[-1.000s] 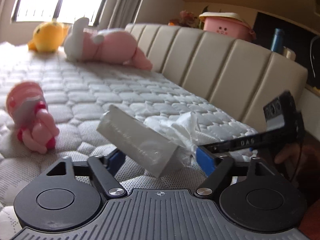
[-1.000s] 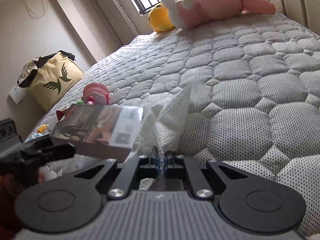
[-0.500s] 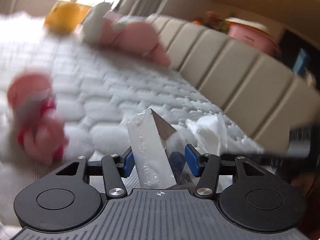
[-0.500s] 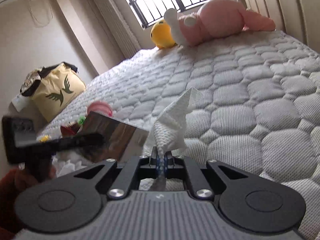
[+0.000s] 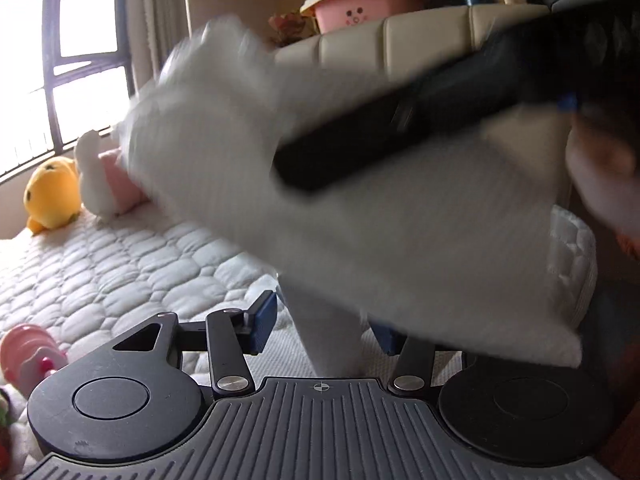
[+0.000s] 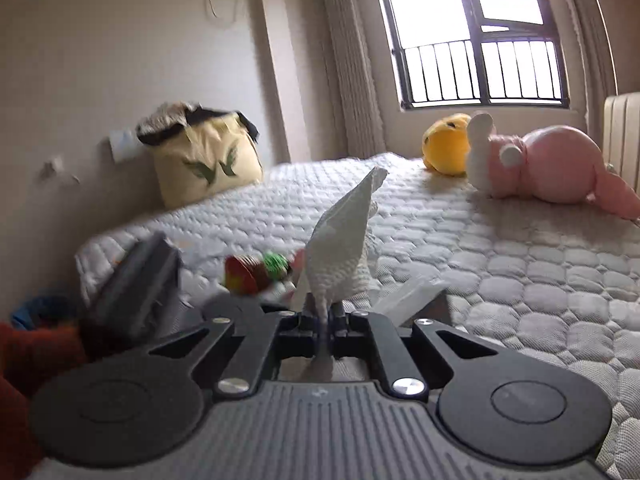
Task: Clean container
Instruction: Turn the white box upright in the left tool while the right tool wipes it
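My left gripper (image 5: 324,328) is shut on the clear plastic container (image 5: 332,344), whose pale edge stands between the blue pads (image 5: 264,320). A blurred white tissue (image 5: 360,220) fills most of the left wrist view, and a black finger of the right gripper (image 5: 400,120) lies across it. In the right wrist view my right gripper (image 6: 324,320) is shut on that tissue (image 6: 344,240), which stands up from the tips. The container (image 6: 424,296) shows just below and right of the tips. How much tissue touches the container is lost in the blur.
The quilted mattress (image 6: 520,280) stretches ahead, with a yellow plush (image 6: 446,144) and a pink plush (image 6: 552,168) near the window. Small coloured toys (image 6: 256,272) lie left of the tissue. A yellow bag (image 6: 204,160) stands by the wall. A padded headboard (image 5: 420,40) carries a pink box (image 5: 360,4).
Both grippers have risen and tilted up from the mattress. The container turned in the left gripper, and the right gripper brought the tissue across it, close to the left camera.
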`<action>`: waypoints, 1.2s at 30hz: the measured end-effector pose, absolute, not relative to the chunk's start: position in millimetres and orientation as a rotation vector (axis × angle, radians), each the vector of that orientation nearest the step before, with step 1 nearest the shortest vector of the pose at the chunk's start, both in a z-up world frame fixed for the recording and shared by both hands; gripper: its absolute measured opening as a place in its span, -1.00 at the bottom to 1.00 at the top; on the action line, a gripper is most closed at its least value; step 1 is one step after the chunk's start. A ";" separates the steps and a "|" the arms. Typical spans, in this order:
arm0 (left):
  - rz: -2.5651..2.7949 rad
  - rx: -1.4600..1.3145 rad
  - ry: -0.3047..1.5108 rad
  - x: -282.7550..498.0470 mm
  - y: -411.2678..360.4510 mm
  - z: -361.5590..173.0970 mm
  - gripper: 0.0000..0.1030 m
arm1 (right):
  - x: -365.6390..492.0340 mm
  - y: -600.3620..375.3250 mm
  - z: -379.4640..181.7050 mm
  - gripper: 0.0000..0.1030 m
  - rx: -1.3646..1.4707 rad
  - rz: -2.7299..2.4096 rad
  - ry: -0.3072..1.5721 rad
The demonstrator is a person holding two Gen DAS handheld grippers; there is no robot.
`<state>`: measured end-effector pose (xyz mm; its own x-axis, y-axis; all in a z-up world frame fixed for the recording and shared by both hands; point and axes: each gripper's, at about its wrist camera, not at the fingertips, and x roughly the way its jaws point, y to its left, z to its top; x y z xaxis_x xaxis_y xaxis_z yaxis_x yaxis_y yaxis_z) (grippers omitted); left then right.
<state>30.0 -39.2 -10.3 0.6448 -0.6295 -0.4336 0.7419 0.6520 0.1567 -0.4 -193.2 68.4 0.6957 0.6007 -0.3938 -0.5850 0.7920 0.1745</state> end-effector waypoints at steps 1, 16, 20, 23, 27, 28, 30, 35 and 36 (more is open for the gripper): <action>-0.798 0.341 0.351 29.5 -40.7 -8.8 0.07 | 3.8 -193.9 65.1 -0.88 0.047 0.651 0.469; -0.789 0.314 0.395 41.4 -46.8 -18.7 0.09 | 32.3 -274.8 49.1 -0.89 0.369 0.475 0.429; -0.802 0.262 0.412 54.3 -59.1 -25.9 0.16 | 32.2 -292.1 44.6 -0.88 0.329 0.343 0.415; -0.821 0.249 0.402 64.3 -75.7 -33.5 0.24 | 39.9 -303.8 30.7 -0.88 0.370 0.332 0.474; -0.809 0.302 0.386 71.8 -99.9 -46.7 0.27 | 49.6 -309.5 10.3 -0.88 0.341 0.281 0.522; -0.805 0.314 0.387 73.3 -102.0 -49.1 0.28 | 52.0 -312.1 5.9 -0.88 0.344 0.274 0.534; -0.802 0.308 0.399 72.8 -99.0 -50.6 0.29 | 56.6 -316.7 -3.1 -0.88 0.336 0.247 0.561; -0.772 0.298 0.424 68.3 -83.9 -46.1 0.29 | 73.9 -309.7 -18.5 -0.88 0.333 0.285 0.648; -0.765 0.294 0.437 66.5 -79.7 -45.7 0.29 | 77.0 -302.5 -19.1 -0.88 0.344 0.353 0.661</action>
